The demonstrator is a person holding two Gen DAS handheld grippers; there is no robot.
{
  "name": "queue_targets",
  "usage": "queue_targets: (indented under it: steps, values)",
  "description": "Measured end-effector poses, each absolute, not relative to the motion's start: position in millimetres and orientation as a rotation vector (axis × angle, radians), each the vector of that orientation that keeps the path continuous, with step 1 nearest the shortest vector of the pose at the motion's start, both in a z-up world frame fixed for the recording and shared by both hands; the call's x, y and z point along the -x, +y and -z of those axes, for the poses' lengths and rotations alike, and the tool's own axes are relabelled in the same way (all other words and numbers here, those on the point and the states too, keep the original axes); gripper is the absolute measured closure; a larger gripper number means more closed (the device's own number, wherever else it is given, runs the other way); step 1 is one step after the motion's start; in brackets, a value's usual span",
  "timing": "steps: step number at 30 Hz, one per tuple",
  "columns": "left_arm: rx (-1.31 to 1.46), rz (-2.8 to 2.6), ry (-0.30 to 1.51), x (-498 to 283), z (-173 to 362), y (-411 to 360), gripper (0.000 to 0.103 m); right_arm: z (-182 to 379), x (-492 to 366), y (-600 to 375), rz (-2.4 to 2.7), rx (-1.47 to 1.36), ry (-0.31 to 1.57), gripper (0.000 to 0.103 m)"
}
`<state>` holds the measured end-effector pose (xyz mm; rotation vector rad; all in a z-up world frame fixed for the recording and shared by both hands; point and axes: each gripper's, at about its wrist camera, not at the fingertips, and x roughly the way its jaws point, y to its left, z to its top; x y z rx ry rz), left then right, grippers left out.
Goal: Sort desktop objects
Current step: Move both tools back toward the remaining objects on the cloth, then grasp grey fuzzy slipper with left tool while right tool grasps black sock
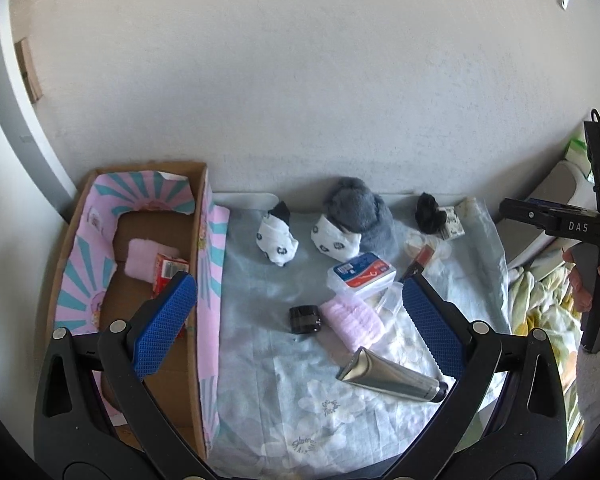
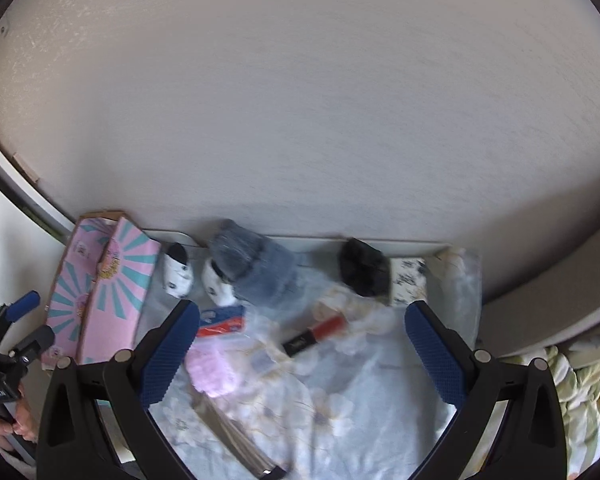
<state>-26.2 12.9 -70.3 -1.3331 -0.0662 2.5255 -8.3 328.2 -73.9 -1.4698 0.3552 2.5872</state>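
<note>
My left gripper [image 1: 296, 320] is open and empty above the floral cloth [image 1: 284, 392], straddling the wall of the cardboard box [image 1: 199, 280]. Between its pads lie a small black jar [image 1: 305, 319], a pink fluffy band [image 1: 354, 320] and a silver tube [image 1: 392, 376]. The box holds a pink cloth [image 1: 140, 263] and a red carton [image 1: 168, 274]. My right gripper [image 2: 300, 354] is open and empty above a red and black lipstick [image 2: 315, 335]. Two white socks [image 1: 277, 240], a grey furry item [image 1: 360, 212], a plastic case [image 1: 362, 274] and a black scrunchie [image 1: 430, 212] lie further back.
A white wall [image 1: 300, 80] stands right behind the table. A small patterned box [image 1: 452, 222] sits at the back right beside clear plastic wrap [image 1: 480, 232]. Bedding [image 1: 548, 304] lies off the right edge. The other hand-held gripper [image 1: 588, 232] shows at the far right.
</note>
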Motion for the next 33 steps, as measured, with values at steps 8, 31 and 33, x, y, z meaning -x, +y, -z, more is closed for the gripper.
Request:
queue_targets:
  steps: [8,31,33]
  values:
    - [1.425,-2.469,0.013,23.1,99.3,33.7,0.000,106.9,-22.8,354.2,-2.517,1.526,0.339,0.000]
    - [1.385,-2.472,0.187,134.7,157.6,150.7,0.000,195.0,16.1,375.3,-2.583,1.638,0.263,0.005]
    - [1.387,-2.471,0.190,145.6,164.6,157.5,0.000,200.7,24.5,377.6,-2.605,1.634,0.284,0.009]
